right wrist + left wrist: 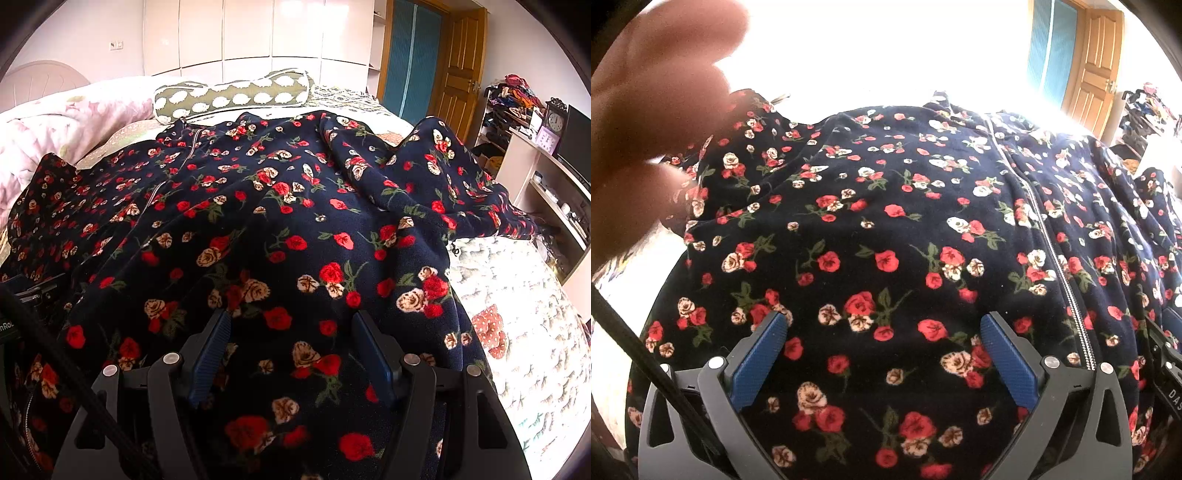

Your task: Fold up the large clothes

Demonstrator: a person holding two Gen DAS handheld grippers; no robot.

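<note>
Dark flowery robe point(280, 206) lies spread over the bed point(517, 332); left gripper point(882, 325) and right gripper point(291, 325) hang above it, jaws apart, holding nothing.

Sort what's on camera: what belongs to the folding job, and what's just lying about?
Job: floral zip-front garment; left gripper; right gripper.
Lying about: bolster pillow; pink quilt; clock; cluttered shelf.

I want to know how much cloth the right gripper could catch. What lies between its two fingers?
Only the flowered garment itself. In the right wrist view, the right gripper stands open with the dark rose-printed cloth filling the gap between its fingers; nothing else lies there.
</note>
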